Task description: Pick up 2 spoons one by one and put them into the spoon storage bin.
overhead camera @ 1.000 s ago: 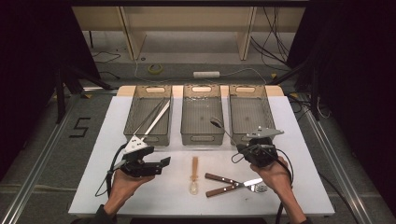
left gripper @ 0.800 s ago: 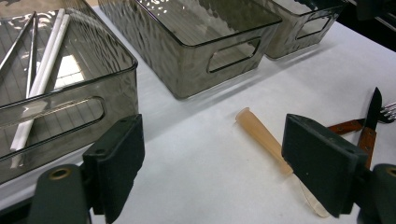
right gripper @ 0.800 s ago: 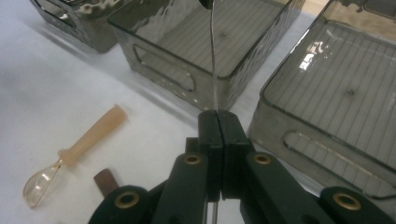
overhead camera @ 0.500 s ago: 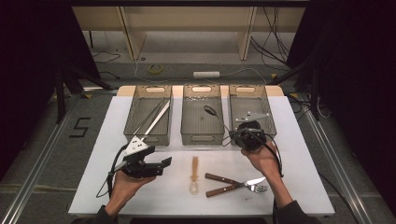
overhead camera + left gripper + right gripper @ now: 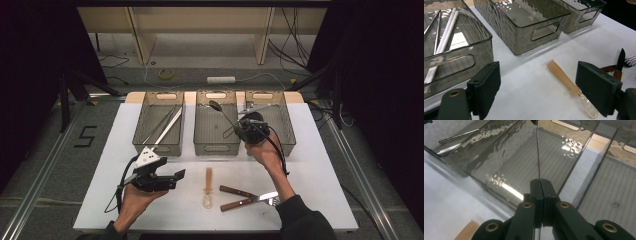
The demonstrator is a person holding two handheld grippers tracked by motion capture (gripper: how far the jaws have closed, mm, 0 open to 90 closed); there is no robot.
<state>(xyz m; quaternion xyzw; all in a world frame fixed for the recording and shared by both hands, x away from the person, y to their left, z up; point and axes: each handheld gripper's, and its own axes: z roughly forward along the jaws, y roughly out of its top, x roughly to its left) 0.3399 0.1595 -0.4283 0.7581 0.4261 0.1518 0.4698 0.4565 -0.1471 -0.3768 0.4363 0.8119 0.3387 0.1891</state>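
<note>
Metal spoon point(image 5: 216, 106) was held clamped by right gripper point(image 5: 248, 131) over mid bin point(image 5: 216, 148), not yet dropped; left gripper point(image 5: 165, 179) was held wide; amber spoon point(image 5: 208, 186), knives point(image 5: 236, 191) & fork point(image 5: 270, 200) were left unsorted behind it.

Bins point(image 5: 214, 145): smoky grey, see-thru, rippled walls, ribbed floors. Table point(image 5: 325, 165): white. Spoon point(image 5: 208, 186): amber handle w/ clear bowl. Knives point(image 5: 238, 192): brown wood handles. Fork point(image 5: 270, 199): silver. Chopsticks point(image 5: 442, 42): white. Both grippers point(image 5: 176, 177) black, left w/ white plate. Sleeve point(image 5: 305, 222): dark grey.

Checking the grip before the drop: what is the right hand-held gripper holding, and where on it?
A metal spoon, pinched by its thin handle end in the right hand-held gripper.
</note>
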